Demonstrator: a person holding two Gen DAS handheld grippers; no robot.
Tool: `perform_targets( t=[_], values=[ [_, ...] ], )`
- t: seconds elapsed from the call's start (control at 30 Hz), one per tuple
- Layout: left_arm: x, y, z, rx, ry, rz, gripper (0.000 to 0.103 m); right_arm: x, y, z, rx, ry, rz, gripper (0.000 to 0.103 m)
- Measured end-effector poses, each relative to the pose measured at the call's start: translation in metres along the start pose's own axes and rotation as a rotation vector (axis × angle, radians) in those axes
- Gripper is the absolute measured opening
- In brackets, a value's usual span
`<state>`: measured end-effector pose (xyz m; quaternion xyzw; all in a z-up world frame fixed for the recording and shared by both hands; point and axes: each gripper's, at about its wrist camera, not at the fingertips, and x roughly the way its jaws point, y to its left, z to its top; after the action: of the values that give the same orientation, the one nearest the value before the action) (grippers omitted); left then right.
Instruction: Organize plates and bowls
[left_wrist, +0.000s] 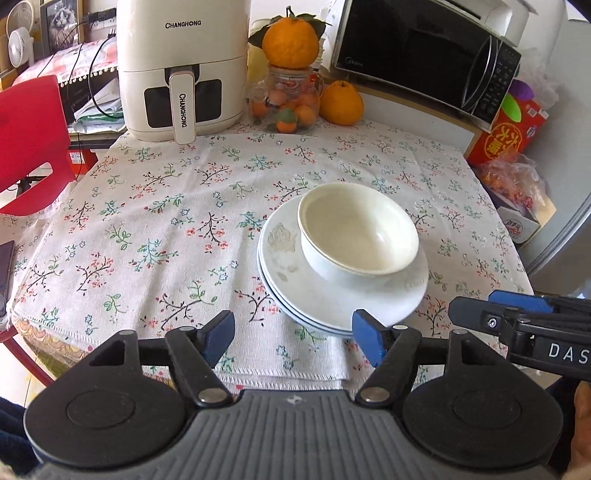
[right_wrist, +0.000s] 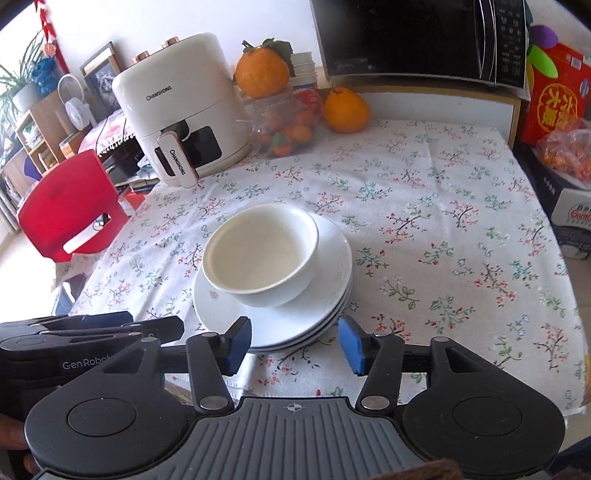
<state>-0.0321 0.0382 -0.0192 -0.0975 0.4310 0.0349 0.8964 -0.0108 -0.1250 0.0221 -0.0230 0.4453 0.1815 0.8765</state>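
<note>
A white bowl (left_wrist: 358, 234) (right_wrist: 260, 254) sits upright on a stack of white plates (left_wrist: 295, 295) (right_wrist: 273, 325) on the flowered tablecloth. My left gripper (left_wrist: 293, 341) is open, near the table's front edge, its blue pads just short of the stack's near rim with nothing between them. My right gripper (right_wrist: 293, 345) is open too, close to the stack's near rim, touching nothing. In the left wrist view the right gripper (left_wrist: 517, 317) shows at the right edge. The left gripper (right_wrist: 92, 332) reaches in from the left of the right wrist view.
At the back stand a white air fryer (left_wrist: 181, 70) (right_wrist: 184, 110), a glass jar of small oranges (left_wrist: 291, 103) (right_wrist: 284, 125) with a big orange on top, another orange (left_wrist: 341, 103) (right_wrist: 345, 110) and a black microwave (left_wrist: 424, 55). A red chair (left_wrist: 29, 144) (right_wrist: 70, 206) is at the left. Boxes (right_wrist: 554, 96) line the right side.
</note>
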Motion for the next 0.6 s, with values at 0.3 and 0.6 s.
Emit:
perform_targets(
  t=[0.3,0.6],
  values=[
    [-0.026,-0.017,-0.019,0.072,-0.003,0.062,0.102,-0.033,-0.003,-0.026,-0.020,-0.011,-0.016,0.098],
    [-0.033,-0.033,-0.026,0.113,0.014,0.089,0.103,-0.047,-0.009,-0.039,0.008,-0.011,-0.044,0.102]
  ],
)
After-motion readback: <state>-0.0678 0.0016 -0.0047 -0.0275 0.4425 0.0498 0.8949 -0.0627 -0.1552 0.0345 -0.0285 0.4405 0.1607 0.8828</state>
